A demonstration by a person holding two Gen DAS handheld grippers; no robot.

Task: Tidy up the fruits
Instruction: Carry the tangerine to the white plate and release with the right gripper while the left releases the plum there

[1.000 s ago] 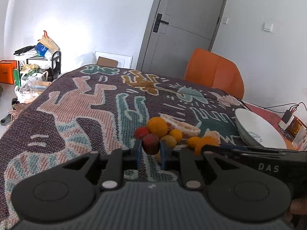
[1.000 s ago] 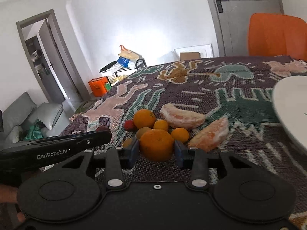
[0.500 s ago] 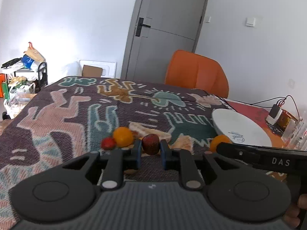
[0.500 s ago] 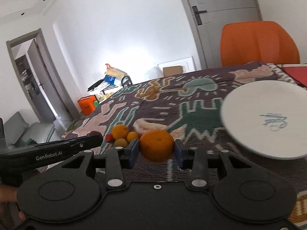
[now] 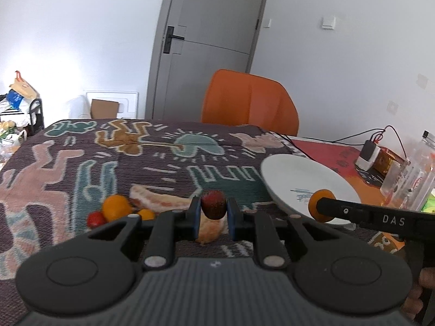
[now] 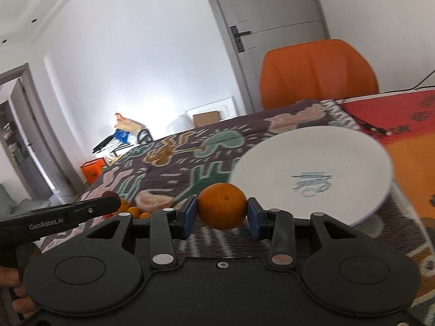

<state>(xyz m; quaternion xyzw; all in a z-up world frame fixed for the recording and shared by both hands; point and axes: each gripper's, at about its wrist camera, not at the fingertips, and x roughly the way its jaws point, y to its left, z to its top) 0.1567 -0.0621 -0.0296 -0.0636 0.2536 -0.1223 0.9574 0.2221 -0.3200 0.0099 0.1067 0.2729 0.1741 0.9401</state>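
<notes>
Left jaws pinching one dark red fruit (image 5: pixel 213 204), right jaws pinching one orange (image 6: pixel 222 206), one white plate (image 6: pixel 274 163) beside

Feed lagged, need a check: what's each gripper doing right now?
Left gripper: shut on the dark red fruit.
Right gripper: shut on the orange, near the white plate.
</notes>
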